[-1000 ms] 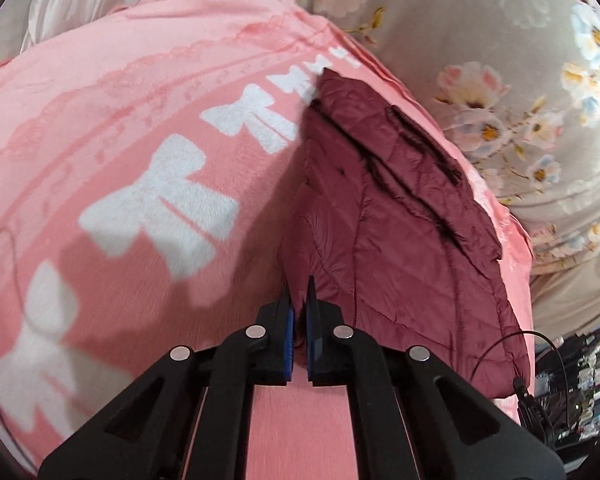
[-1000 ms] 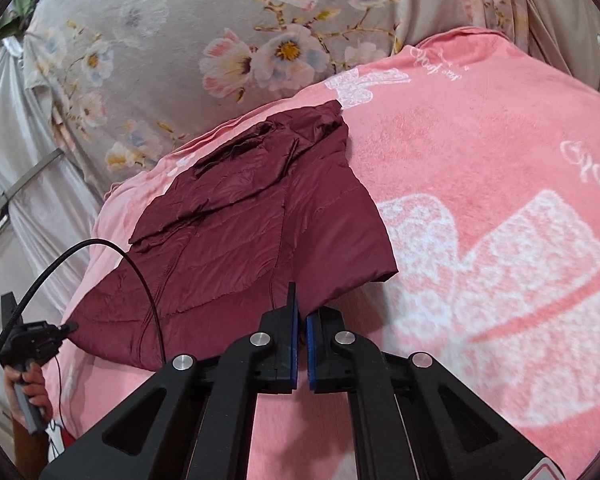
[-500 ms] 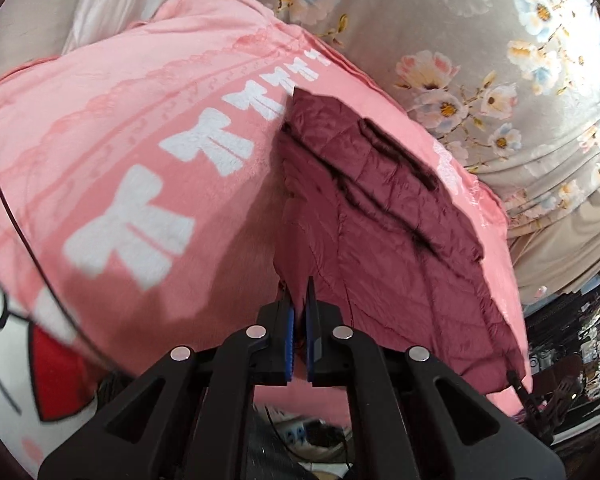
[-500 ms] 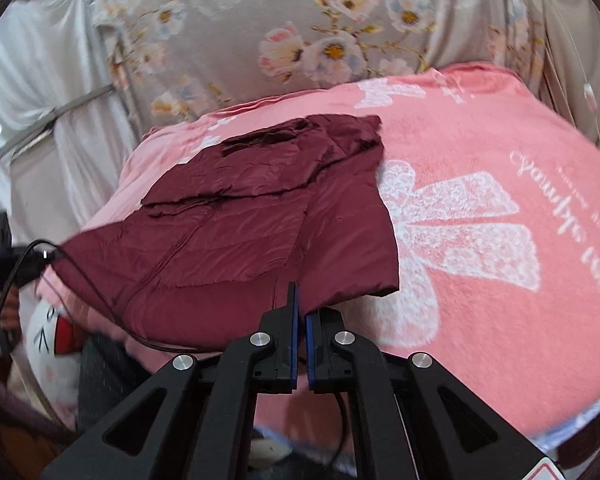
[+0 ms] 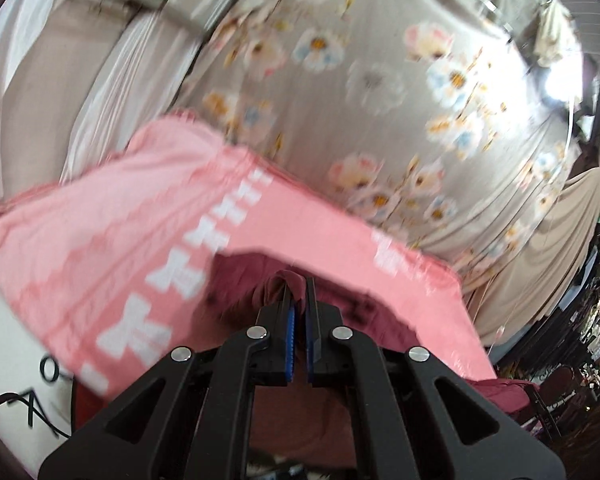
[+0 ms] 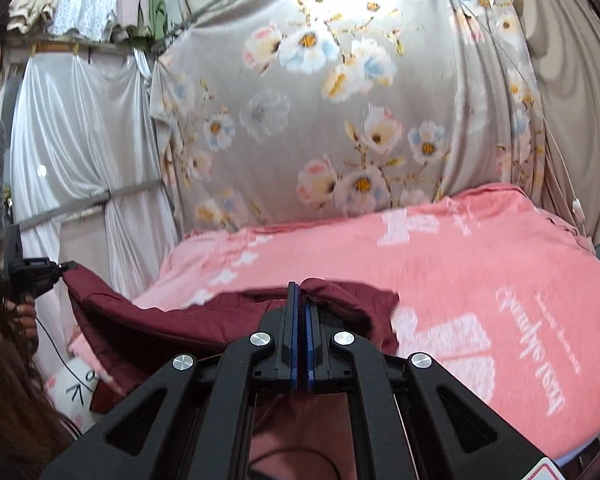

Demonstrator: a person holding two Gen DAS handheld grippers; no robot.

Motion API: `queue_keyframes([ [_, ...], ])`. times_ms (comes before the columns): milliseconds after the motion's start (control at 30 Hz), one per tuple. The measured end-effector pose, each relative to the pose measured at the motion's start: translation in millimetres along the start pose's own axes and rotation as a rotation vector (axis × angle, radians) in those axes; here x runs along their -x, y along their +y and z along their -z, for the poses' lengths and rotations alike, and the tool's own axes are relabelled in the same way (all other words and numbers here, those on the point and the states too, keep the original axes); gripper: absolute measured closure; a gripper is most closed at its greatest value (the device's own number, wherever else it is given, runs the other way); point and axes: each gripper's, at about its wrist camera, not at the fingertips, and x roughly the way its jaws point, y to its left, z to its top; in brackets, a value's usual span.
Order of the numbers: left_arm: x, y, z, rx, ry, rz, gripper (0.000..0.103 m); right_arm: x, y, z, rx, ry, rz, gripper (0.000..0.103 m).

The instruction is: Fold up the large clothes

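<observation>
The left gripper (image 5: pixel 299 288) is clamped on a pinch of the maroon jacket (image 6: pixel 172 320), and the right gripper (image 6: pixel 300 292) is clamped on another fold of its edge. The jacket hangs slung between the two (the left wrist view is blurred) at the near edge of the pink blanket (image 6: pixel 480 264), its far part lying on the blanket. A floral curtain (image 6: pixel 320 120) hangs at the far side.
</observation>
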Motion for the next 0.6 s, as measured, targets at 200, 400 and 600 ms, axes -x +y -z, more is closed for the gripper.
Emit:
queue_keyframes([
  [200, -61.7, -1.4, -21.8, -0.041, 0.021, -0.06, 0.101, -74.8, -13.9, -20.4, -0.008, 0.0, 0.023, 0.101],
  [400, -154.1, -0.8, -30.9, -0.126, 0.077, -0.182, 0.1, -162.2, -50.9, -24.7, -0.092, 0.064, 0.089, 0.101],
  [600, -225.7, 14.9, -35.8, -0.124, 0.14, -0.252, 0.1, -225.5, -72.6, -17.7, -0.136, 0.126, 0.128, 0.101],
])
